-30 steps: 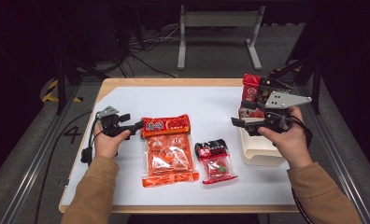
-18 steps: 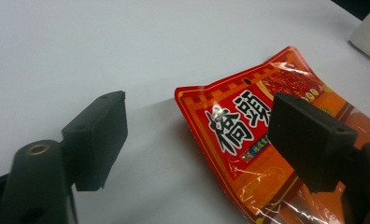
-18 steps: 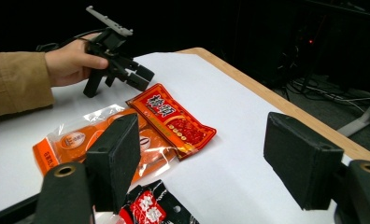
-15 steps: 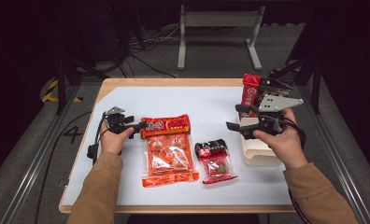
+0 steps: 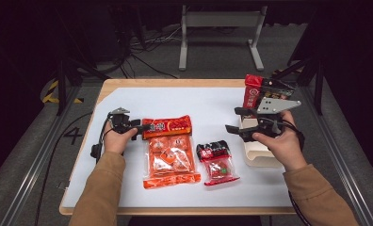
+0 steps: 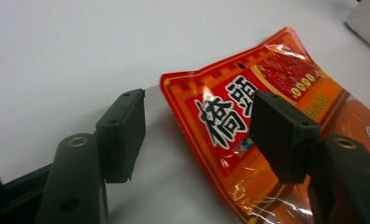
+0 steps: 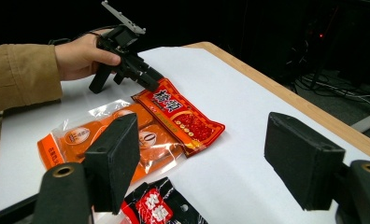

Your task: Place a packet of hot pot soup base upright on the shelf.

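A red-orange snack packet (image 5: 168,126) (image 6: 230,112) lies flat on the white table top, overlapping the top of a larger clear orange bag (image 5: 170,160). My left gripper (image 5: 144,128) (image 6: 197,135) is low at the packet's left end, and its jaws have just been closing. The packet's corner lies between the pads, with a gap still showing at one pad. My right gripper (image 5: 232,120) (image 7: 206,158) hovers open and empty above the left end of a white tray (image 5: 260,153). From the right gripper view, the left gripper (image 7: 150,79) touches the packet (image 7: 183,116).
A small black-and-red packet (image 5: 216,160) (image 7: 155,205) lies right of the orange bag (image 7: 103,135). A red packet (image 5: 253,92) stands upright at the back right, by dark gear. The table's wooden edge (image 5: 175,83) runs along the back.
The left gripper has moved right and down to the packet's left end, and its jaws have narrowed around the corner. The right hand has stayed about where it was.
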### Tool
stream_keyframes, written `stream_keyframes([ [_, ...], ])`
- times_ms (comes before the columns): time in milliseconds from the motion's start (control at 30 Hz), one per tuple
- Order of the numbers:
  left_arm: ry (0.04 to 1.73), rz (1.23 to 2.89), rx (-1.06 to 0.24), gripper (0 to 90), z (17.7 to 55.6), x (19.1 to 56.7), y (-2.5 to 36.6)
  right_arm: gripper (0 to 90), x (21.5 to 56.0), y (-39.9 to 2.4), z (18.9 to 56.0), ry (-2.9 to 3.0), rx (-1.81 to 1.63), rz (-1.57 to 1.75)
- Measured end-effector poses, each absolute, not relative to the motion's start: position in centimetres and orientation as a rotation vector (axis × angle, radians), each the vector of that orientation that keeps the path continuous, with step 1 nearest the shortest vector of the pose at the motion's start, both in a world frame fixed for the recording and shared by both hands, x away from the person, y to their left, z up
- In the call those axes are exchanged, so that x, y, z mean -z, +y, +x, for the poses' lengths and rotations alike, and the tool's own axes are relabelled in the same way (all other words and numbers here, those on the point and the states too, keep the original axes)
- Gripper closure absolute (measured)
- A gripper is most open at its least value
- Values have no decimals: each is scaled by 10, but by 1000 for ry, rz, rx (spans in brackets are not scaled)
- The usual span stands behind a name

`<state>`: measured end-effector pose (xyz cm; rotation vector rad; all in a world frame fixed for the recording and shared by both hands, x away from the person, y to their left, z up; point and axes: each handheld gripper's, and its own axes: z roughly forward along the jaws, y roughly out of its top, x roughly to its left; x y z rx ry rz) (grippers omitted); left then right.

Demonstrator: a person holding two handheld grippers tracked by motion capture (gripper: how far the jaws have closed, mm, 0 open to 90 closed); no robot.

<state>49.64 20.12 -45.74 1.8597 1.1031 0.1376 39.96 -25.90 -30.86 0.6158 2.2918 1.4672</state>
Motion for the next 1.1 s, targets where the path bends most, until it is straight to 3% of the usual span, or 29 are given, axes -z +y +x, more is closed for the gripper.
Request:
stream_keyframes([
  [367, 1059, 1878, -63, 526, 496, 459, 193, 273, 316, -255, 401, 2316, -1469, 611],
  [700, 1101, 1895, -88, 887, 495, 458, 188, 272, 322, -255, 401, 2328, -1472, 615],
  [1100, 1035, 1874, -147, 900, 483, 441, 187, 282, 328, -259, 400, 2339, -1459, 640],
])
